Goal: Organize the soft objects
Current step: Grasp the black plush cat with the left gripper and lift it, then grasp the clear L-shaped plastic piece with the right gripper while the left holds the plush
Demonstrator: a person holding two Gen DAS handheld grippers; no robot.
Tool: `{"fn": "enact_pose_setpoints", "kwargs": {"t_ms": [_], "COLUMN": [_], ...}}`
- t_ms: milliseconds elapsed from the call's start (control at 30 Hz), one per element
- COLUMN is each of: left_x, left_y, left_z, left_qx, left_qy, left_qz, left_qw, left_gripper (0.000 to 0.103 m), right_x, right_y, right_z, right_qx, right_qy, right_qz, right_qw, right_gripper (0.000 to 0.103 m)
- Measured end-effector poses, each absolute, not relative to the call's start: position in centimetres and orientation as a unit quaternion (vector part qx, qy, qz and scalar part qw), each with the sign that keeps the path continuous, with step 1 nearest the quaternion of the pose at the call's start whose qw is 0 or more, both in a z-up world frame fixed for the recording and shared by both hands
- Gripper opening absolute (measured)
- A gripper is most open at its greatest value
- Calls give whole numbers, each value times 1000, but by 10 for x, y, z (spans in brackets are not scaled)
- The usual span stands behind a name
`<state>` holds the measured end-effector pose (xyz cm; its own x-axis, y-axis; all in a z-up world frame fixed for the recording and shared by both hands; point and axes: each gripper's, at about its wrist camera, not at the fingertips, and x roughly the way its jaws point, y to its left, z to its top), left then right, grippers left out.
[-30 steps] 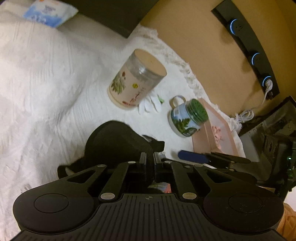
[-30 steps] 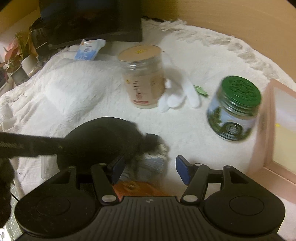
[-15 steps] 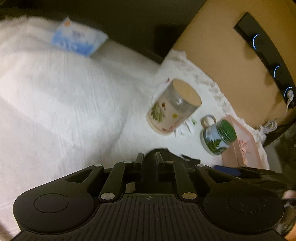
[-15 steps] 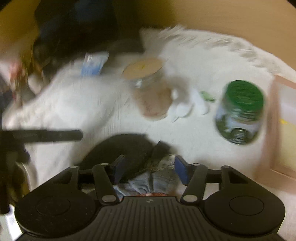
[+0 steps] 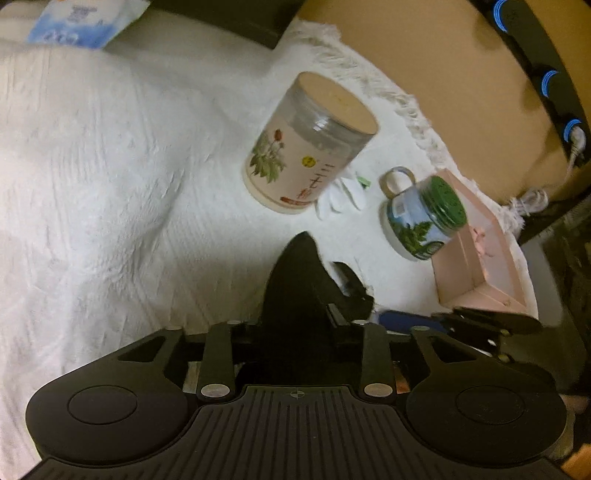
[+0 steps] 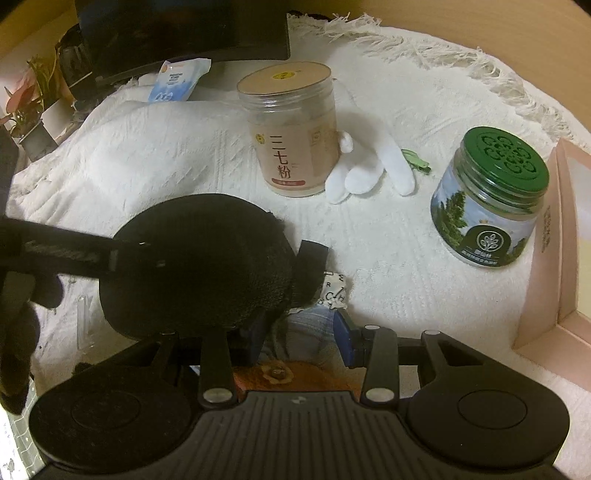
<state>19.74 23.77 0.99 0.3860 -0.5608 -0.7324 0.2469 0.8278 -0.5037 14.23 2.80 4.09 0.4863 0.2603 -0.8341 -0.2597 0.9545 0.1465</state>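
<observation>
A black plush cap (image 6: 195, 266) lies on the white bedspread (image 6: 388, 236), near its front. My left gripper (image 5: 295, 317) has the cap's black cloth (image 5: 299, 280) bunched up between its jaws, which are opening. Its finger (image 6: 74, 251) reaches in from the left across the cap in the right wrist view. My right gripper (image 6: 301, 336) straddles a grey-blue cloth (image 6: 306, 332) beside the cap; its jaws are closing and the blue pads (image 6: 341, 336) stand just off the fabric. A white glove (image 6: 369, 166) lies farther back.
A beige-lidded jar (image 6: 295, 133) and a green-lidded jar (image 6: 491, 199) stand on the bedspread. A pink box (image 6: 565, 240) sits at the right edge. A wipes pack (image 6: 177, 81) and a dark monitor (image 6: 184, 33) are at the back. A lettered cloth scrap (image 6: 334, 291) lies by the cap.
My left gripper rose, then came back down, and its jaws have parted around the black cloth. The right jaws have narrowed around the grey-blue cloth.
</observation>
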Motion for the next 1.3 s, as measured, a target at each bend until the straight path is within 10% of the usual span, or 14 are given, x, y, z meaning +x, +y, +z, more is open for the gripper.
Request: {"fn": "enact_pose_setpoints", "kwargs": {"t_ms": [467,1300], "left_x": [166,143], "left_y": [256,310], "left_z": [32,73], "left_qx": [-245,-272], "left_qy": [426,337], "left_qz": [-210,-66], "left_qw": [845,899], "left_gripper": [21,21], "right_x": [108,79], "right_y": [21,-8], "right_z": [83,94], "right_qx": [-37,-131], "right_qy": [433,424], "right_qz": [188,150], "right_qw": [881,883], "right_gripper": [78,84]}}
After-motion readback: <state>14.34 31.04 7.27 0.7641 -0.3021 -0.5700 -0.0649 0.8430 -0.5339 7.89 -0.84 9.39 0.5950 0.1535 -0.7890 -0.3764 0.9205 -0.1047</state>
